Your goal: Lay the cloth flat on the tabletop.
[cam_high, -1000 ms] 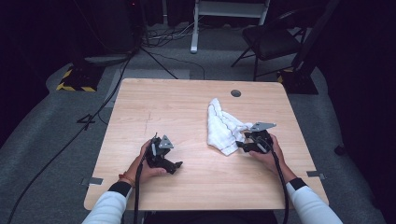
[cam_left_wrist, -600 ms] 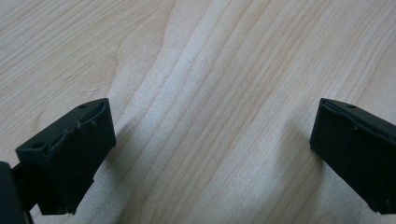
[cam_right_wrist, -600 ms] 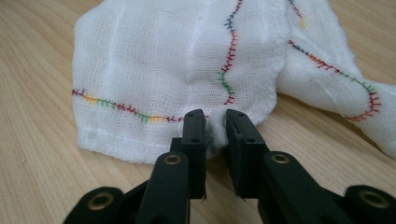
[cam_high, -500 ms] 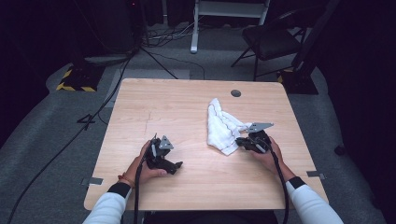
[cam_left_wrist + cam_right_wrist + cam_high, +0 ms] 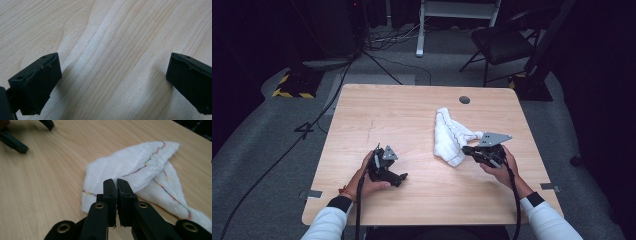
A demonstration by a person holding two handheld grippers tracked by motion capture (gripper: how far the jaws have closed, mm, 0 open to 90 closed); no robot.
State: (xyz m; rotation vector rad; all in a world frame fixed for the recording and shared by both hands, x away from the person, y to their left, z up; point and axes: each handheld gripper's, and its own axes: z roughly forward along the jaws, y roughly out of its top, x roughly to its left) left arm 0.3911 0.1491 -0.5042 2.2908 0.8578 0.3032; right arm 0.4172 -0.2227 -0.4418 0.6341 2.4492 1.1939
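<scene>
Wooden table [image 5: 412, 115] with a round grommet [image 5: 464, 100] near its far edge. Behind it: black chair [image 5: 502, 45], white stand legs [image 5: 419, 30], floor cables [image 5: 382, 55], and a yellow-black striped base [image 5: 292, 87] at far left.

Left gripper [image 5: 112, 82], jaws wide apart, over bare wooden table [image 5: 120, 37]

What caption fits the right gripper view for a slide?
Right gripper, jaws shut on a fold of the white cloth, on the wooden table.
</scene>
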